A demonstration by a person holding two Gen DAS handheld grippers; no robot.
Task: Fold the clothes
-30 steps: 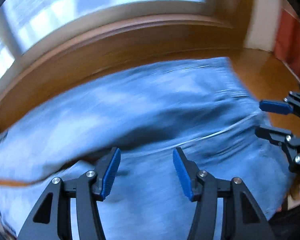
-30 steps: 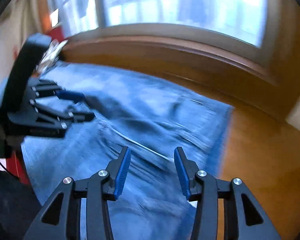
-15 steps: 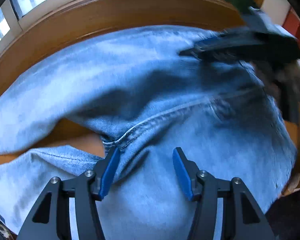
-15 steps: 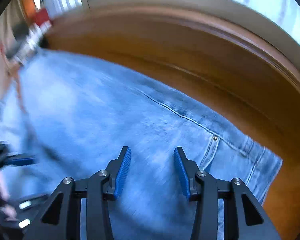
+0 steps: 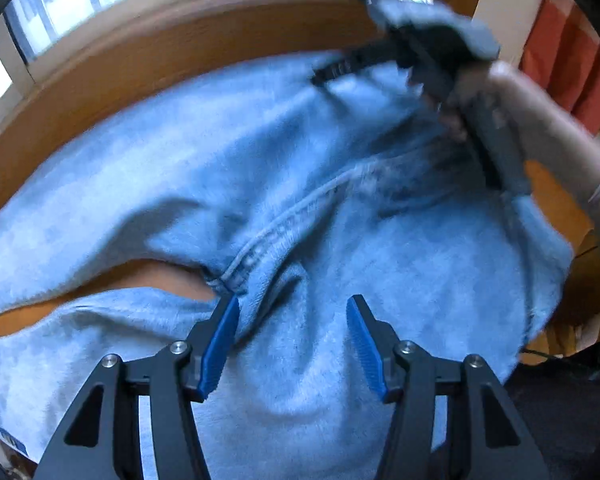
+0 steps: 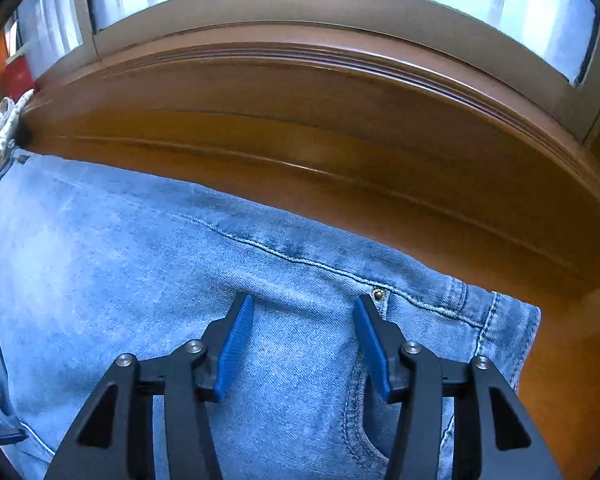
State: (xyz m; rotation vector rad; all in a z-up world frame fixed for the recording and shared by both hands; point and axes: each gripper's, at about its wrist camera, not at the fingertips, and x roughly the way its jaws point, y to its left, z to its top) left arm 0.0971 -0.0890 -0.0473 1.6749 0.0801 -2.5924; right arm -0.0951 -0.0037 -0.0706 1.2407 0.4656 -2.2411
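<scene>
Under both open jaws lie jeans (image 6: 140, 280).

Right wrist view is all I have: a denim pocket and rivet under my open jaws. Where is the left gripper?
Observer: The left gripper is open above the jeans, right by the crotch seam.
Operator: Are the legs lying together?
Observer: No. Bare table shows in a gap between them, left of the seam.
Operator: Can you see my gripper from there?
Observer: Yes. The right gripper is blurred at upper right, over the jeans' far side, with a hand on its handle.
</scene>
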